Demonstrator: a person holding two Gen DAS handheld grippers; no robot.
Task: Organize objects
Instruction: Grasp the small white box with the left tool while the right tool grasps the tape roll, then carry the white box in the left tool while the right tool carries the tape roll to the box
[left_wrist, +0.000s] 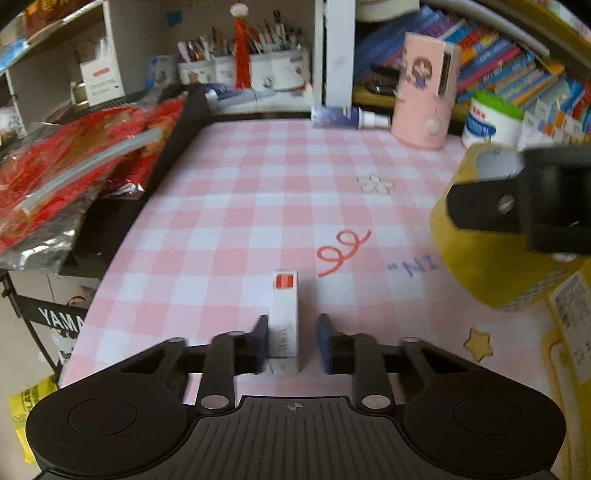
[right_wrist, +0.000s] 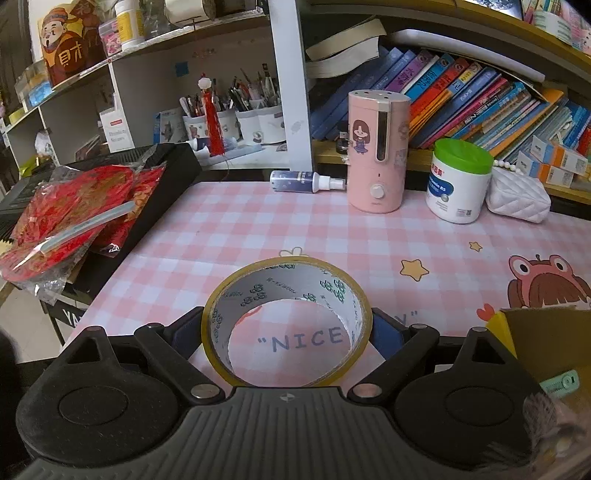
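A small white box with a red end (left_wrist: 284, 317) lies on the pink checked tablecloth (left_wrist: 258, 206), between the fingers of my left gripper (left_wrist: 293, 341). The left finger touches the box; the right finger stands apart from it, so the gripper is open. My right gripper (right_wrist: 286, 332) is shut on a roll of yellow tape (right_wrist: 286, 321), held upright above the table. The tape (left_wrist: 491, 236) and the right gripper (left_wrist: 517, 206) also show at the right of the left wrist view.
A pink humidifier (right_wrist: 378, 155), a green-lidded white jar (right_wrist: 460, 181), a spray bottle (right_wrist: 306, 181) and a white quilted pouch (right_wrist: 517, 199) stand along the table's back. Red packets (right_wrist: 74, 218) lie on a black keyboard at left. A cardboard box (right_wrist: 546, 343) is at right.
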